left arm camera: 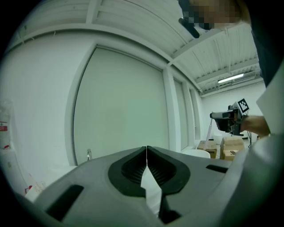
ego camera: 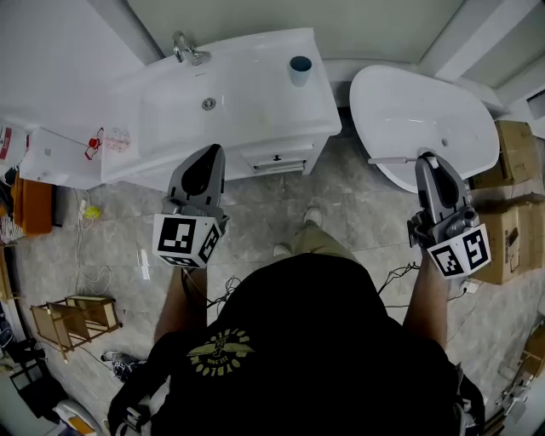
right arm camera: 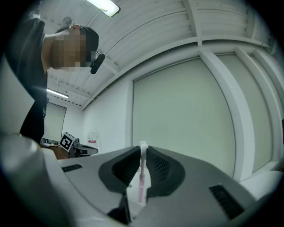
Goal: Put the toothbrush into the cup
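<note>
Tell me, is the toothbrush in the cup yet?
Out. The right claw is shut on the toothbrush, away from the cup on the sink counter.

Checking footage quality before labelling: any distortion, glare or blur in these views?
Head view: evenly lit, sharp, the sink edges slightly bowed. Left gripper view: strong fisheye, black corners, wall frames curved. Right gripper view: same fisheye; ceiling lamp blows out white; the toothbrush in the right hand-held gripper reads clearly.

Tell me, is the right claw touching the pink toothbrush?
Touching. The right gripper view shows the right claw with its jaws pressed against both sides of the toothbrush.
</note>
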